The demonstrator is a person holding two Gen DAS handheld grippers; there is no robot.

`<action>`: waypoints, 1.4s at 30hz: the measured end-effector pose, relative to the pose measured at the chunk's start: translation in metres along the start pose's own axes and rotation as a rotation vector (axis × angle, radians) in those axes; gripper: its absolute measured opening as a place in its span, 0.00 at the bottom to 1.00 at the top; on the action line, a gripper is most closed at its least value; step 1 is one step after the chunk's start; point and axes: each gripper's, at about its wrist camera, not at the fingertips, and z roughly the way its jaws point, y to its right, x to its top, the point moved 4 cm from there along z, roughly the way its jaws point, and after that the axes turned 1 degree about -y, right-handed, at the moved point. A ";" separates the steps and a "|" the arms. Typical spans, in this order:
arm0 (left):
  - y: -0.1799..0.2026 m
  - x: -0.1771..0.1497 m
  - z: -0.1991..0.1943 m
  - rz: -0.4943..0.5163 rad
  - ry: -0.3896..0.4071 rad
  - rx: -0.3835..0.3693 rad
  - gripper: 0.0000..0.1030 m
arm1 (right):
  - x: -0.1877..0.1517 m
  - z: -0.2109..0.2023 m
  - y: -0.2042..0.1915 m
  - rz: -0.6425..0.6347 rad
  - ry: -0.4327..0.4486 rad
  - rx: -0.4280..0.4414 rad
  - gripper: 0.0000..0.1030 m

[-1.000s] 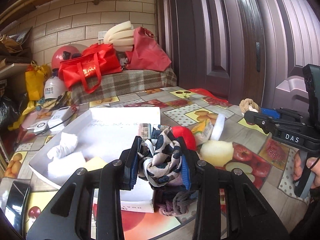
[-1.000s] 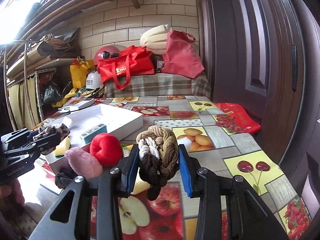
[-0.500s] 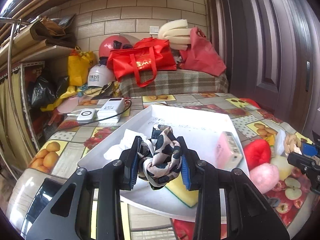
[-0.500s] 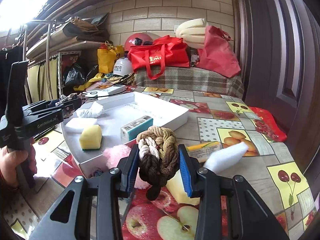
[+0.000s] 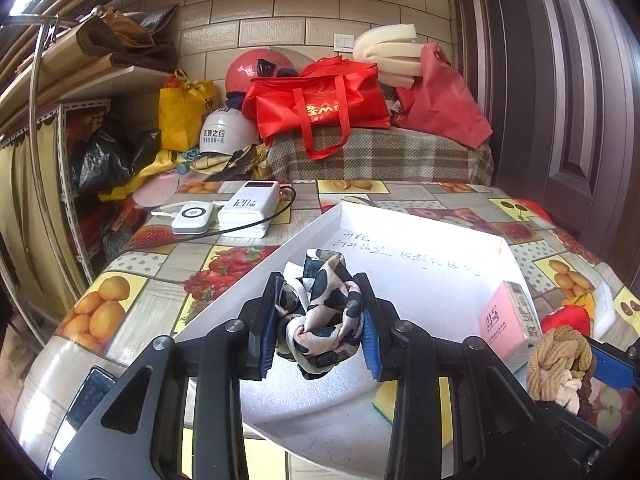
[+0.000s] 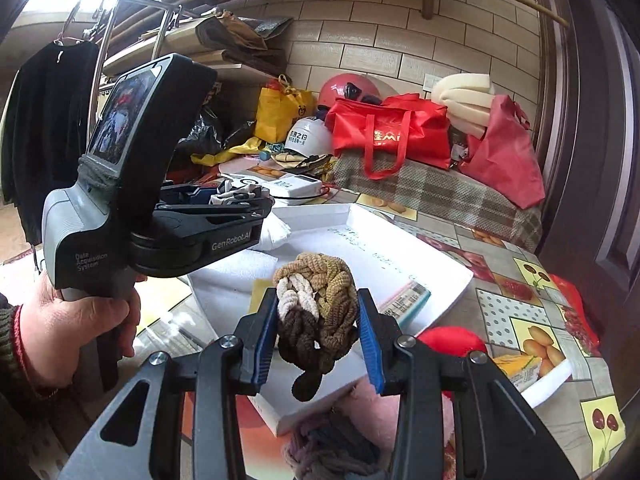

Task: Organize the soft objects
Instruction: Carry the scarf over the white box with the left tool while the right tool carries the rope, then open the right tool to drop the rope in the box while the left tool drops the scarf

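Clamped, both pairs of jaws: left gripper point(image 5: 319, 322) on a spotted scarf point(image 5: 318, 316), right gripper point(image 6: 318, 320) on a braided scrunchie point(image 6: 316, 306). Now carried from beside the tray point(image 5: 420, 280) to over it, scarf above the near-left part, scrunchie above the near edge. Release into the tray judged next. Sponge point(image 5: 384, 400) and pink box point(image 5: 506, 320) already inside; red plush point(image 6: 452, 340) outside.

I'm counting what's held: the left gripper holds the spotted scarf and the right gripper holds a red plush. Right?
Not quite. The right gripper holds a braided brown hair tie, as the right wrist view shows. The left gripper does hold the spotted scarf.
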 end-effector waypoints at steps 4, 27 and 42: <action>0.001 0.002 0.008 0.007 -0.014 0.005 0.33 | 0.005 0.016 0.004 0.038 -0.017 -0.006 0.37; -0.003 0.007 0.020 0.000 -0.020 0.089 0.88 | 0.013 0.052 0.016 0.114 -0.096 -0.086 0.85; -0.009 0.009 -0.008 -0.029 0.114 0.108 1.00 | 0.013 0.030 0.017 0.110 -0.023 -0.079 0.99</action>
